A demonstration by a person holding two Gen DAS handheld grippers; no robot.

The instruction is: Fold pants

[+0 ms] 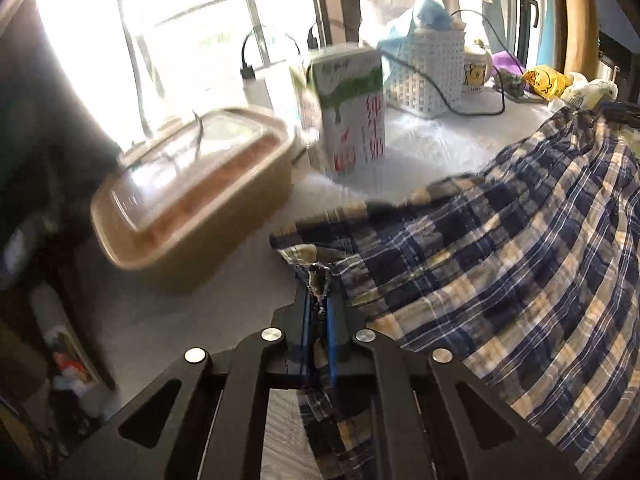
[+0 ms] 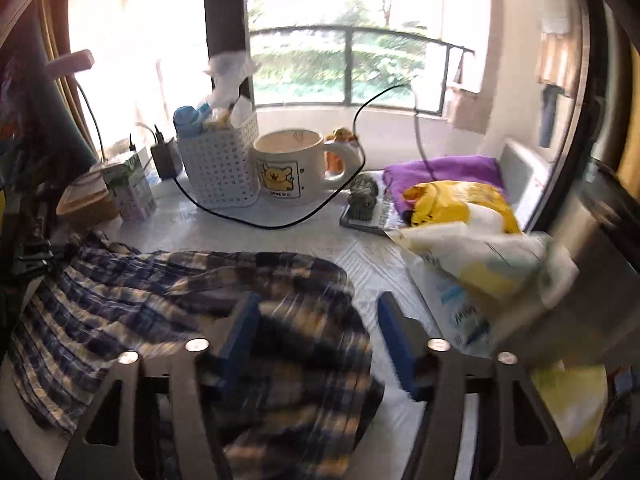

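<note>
The pants [image 1: 500, 248] are navy, tan and white plaid cloth, spread over the white table. My left gripper [image 1: 319, 280] is shut on a corner edge of the pants, with cloth pinched between its blue-padded fingers and trailing to the right. In the right wrist view the pants [image 2: 168, 292] lie bunched across the lower left and middle. My right gripper [image 2: 316, 304] is open, its blue pads wide apart, with a fold of the pants lying between and under the fingers. The left gripper shows at that view's far left edge [image 2: 32, 256].
A brown lidded food container [image 1: 192, 192] and a milk carton [image 1: 348, 108] stand close ahead of my left gripper. A white basket [image 2: 218, 160], a bear mug [image 2: 296, 166], a black cable [image 2: 280, 224], a yellow bag [image 2: 460, 204] and plastic packets [image 2: 480, 272] crowd the back and right.
</note>
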